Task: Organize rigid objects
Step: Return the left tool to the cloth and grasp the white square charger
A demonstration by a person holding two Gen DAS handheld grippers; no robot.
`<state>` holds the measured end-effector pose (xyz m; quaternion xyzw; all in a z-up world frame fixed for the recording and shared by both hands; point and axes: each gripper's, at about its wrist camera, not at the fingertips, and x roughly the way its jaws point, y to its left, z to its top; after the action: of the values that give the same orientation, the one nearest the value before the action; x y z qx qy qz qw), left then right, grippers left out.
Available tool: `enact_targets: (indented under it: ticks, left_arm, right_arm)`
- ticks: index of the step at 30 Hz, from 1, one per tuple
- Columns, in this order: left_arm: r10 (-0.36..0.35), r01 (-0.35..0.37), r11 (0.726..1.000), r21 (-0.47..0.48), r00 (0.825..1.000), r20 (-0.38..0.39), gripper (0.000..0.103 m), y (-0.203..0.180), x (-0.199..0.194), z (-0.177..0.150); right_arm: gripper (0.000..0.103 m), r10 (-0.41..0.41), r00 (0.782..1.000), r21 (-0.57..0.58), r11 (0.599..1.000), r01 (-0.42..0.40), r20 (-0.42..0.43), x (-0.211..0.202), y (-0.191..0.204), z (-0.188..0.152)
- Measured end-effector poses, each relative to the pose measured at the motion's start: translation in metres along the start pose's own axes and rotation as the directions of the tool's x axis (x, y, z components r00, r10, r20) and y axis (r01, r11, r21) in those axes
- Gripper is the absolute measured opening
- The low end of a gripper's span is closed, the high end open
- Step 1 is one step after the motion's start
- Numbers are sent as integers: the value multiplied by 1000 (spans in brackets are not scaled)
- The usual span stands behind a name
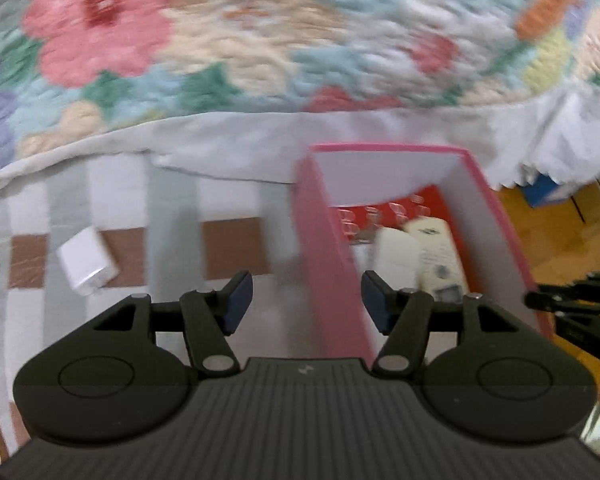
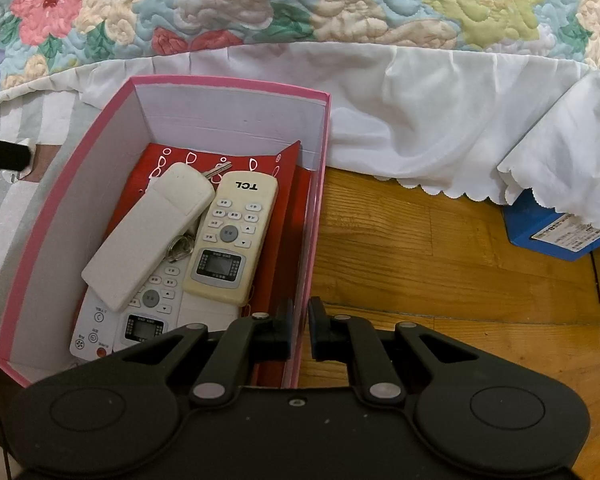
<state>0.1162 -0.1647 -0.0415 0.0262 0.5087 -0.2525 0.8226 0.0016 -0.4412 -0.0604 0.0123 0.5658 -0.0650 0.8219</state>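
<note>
A pink box stands on the floor beside the bed. Inside lie a cream TCL remote, a white remote face down, another white remote under them, a key with a ring and a red case. My right gripper is shut on the box's right wall near its front corner. My left gripper is open and empty, its fingers on either side of the box's left wall. A white charger block lies on the striped mat to the left.
A floral quilt with a white skirt hangs behind the box. A blue carton sits on the wooden floor at the right. The striped mat covers the floor at the left.
</note>
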Motion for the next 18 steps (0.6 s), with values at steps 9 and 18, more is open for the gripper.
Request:
enact_targets:
  ticks: [9,18]
  left_arm:
    - [147,-148,988,-47,989,-22,59,70,7,-1]
    - [224,-225,967,-120,974,-23,63,113,36,-11]
  right_arm:
    - [16,-16,1000,-7,1000,16,-4,1,3,1]
    - [17,-29,1000,-3,1000,29,-11,2,7,2]
